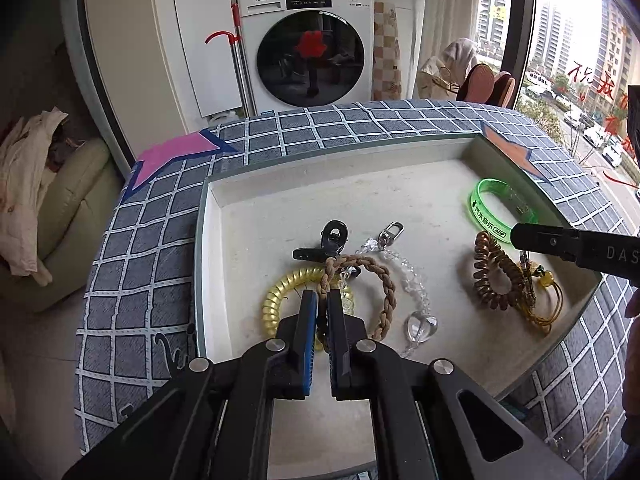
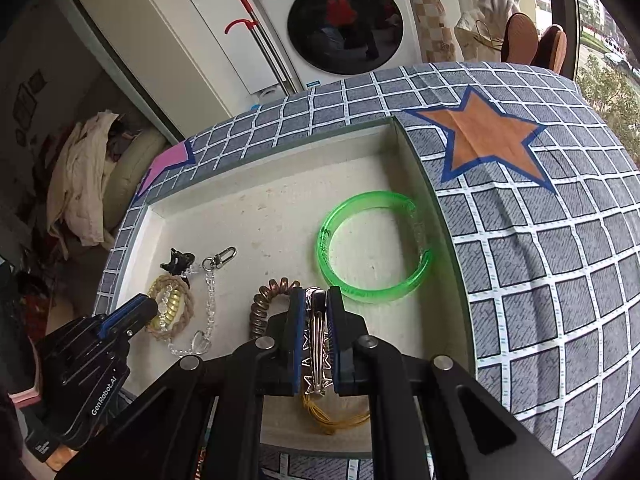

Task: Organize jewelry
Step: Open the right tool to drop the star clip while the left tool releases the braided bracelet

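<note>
A shallow white tray [image 1: 203, 240] [image 2: 416, 168] holds the jewelry. My left gripper [image 1: 322, 297] [image 2: 150, 307] is shut on a brown braided bracelet [image 1: 385, 292] [image 2: 188, 312], which lies over a yellow coil hair tie [image 1: 276, 294] [image 2: 173, 307]. Just beyond them are a black claw clip [image 1: 332, 236] [image 2: 178, 262] and a clear crystal chain [image 1: 416, 284] [image 2: 210, 300] with a heart bead. My right gripper [image 2: 316, 296] [image 1: 518, 236] is shut on a silver hair clip [image 2: 316, 340] with star shapes. It hovers over a brown coil hair tie [image 1: 486, 276] [image 2: 262, 304] and a yellow cord [image 1: 544, 312] [image 2: 336, 416]. A green bangle [image 1: 496, 210] [image 2: 372, 248] lies at the far right.
The tray sits on a grey checked cloth [image 1: 140, 248] with a pink star [image 1: 172, 156] and an orange star [image 2: 488, 136]. Behind the table stand a washing machine [image 1: 308, 52], a red-handled mop [image 1: 236, 40] and a sofa with clothes [image 1: 28, 184]. A window [image 1: 580, 80] is at right.
</note>
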`<state>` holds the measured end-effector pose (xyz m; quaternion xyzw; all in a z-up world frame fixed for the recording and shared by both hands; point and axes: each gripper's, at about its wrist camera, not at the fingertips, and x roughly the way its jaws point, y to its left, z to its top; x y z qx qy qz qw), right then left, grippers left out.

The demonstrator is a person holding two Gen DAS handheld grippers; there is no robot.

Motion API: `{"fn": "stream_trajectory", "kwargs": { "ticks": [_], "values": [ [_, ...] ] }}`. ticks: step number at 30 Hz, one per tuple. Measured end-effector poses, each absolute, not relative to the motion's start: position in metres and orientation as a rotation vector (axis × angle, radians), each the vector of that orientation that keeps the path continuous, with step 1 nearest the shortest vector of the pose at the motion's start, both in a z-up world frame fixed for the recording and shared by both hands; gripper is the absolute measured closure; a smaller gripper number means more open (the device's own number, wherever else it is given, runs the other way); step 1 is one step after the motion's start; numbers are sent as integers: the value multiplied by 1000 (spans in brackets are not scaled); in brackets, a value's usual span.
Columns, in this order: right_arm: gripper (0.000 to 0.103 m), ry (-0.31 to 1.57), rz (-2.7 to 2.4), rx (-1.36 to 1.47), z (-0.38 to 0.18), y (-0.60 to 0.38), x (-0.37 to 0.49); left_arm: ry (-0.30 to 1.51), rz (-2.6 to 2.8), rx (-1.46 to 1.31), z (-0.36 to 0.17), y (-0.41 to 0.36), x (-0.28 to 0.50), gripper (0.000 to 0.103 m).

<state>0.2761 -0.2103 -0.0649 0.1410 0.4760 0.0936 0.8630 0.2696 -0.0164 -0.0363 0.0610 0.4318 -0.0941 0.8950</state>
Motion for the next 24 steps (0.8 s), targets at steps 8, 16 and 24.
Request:
{"fn": "stream_trajectory", "kwargs": {
  "ticks": [8, 16, 24],
  "values": [
    [48, 973, 205, 311, -63, -211, 269, 897, -179, 154, -39, -19, 268, 78],
    [42, 930, 201, 338, -47, -216, 249, 875, -156, 160, -33, -22, 262, 78],
    [35, 906, 198, 308, -37, -212, 230, 835, -135, 145, -18, -18, 255, 78]
  ]
}}
